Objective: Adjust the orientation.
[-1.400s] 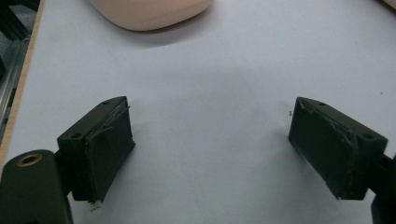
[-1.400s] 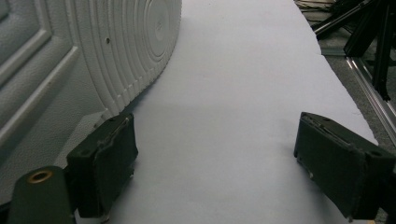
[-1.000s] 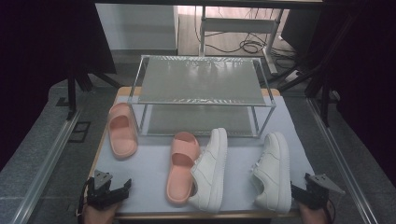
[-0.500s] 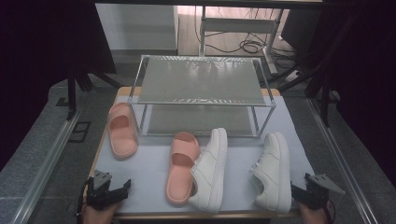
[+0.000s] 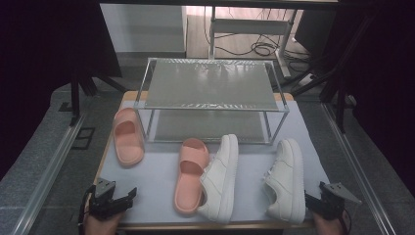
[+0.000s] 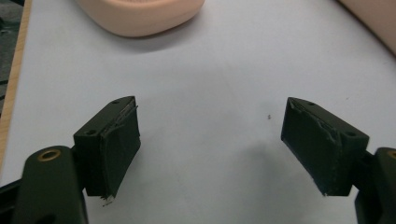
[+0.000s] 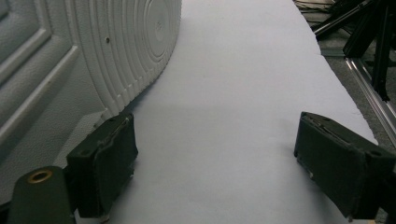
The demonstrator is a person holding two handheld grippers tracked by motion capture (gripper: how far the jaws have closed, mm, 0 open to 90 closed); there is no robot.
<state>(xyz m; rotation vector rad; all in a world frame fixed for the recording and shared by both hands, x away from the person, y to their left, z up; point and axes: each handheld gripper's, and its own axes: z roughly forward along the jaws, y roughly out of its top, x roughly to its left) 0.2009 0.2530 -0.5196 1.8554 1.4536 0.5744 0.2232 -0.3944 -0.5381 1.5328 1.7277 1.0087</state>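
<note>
Resting at the desk's (image 5: 156, 181) near edge, both grippers gape wide, holding nothing: left gripper (image 5: 128, 197) near the pink slide (image 5: 190, 174), right gripper (image 7: 212, 161) just beside the white sneaker (image 5: 286, 178), which lies lengthwise pointing toward the rack (image 5: 210, 90).

Lighting's pretty uneven in the high view — the pale grey matte counter (image 5: 161, 178) is evenly lit from above while everything around it drops off into near black. The silvery mesh-topped metal rack (image 5: 210, 90) picks up a soft sheen. Both claw views are softer: the white ribbed-sole sneaker (image 7: 93, 56) up close is blurry, and the black padded jaws throw faint, diffuse shadows — no hard glare anywhere.
</note>
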